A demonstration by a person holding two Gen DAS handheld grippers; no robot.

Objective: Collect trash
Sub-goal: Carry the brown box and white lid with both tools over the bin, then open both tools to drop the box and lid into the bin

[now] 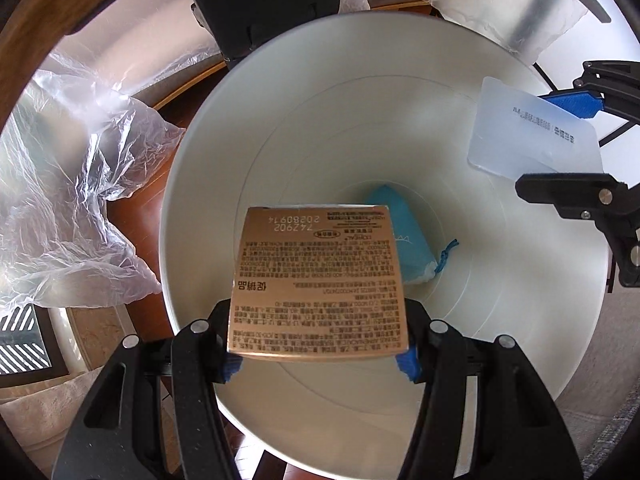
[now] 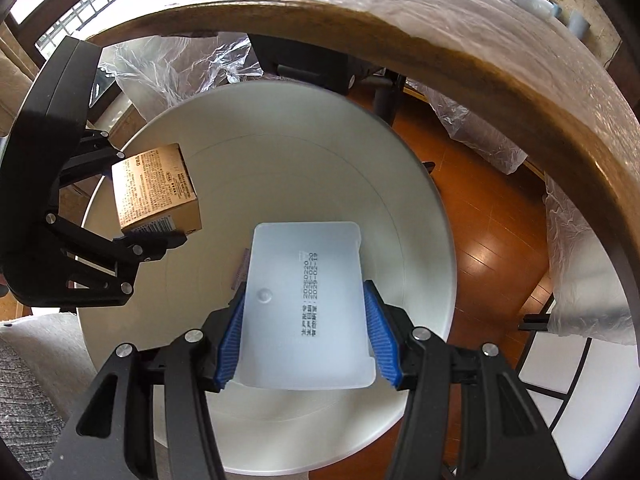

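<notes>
Left wrist view: left hand-held gripper (image 1: 320, 360) clamps a gold box (image 1: 318, 284) over the white bin (image 1: 520, 280); right hand-held gripper (image 2: 306, 344) clamps a white pack (image 2: 306, 308) above it.

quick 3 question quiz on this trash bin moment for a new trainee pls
1. True or false: the left gripper holds the gold box above the open white bin.
2. What does the right gripper grip? A) a crumpled bag B) a translucent white plastic tray C) a bottle
3. Fill in: lying at the bottom of the bin is a light ____ packet with a short cord beside it.

Key: 1 true. 2 B, the tray sits between the blue pads, printed dates facing the camera. 3 blue; it shows in the left wrist view just past the box.
</notes>
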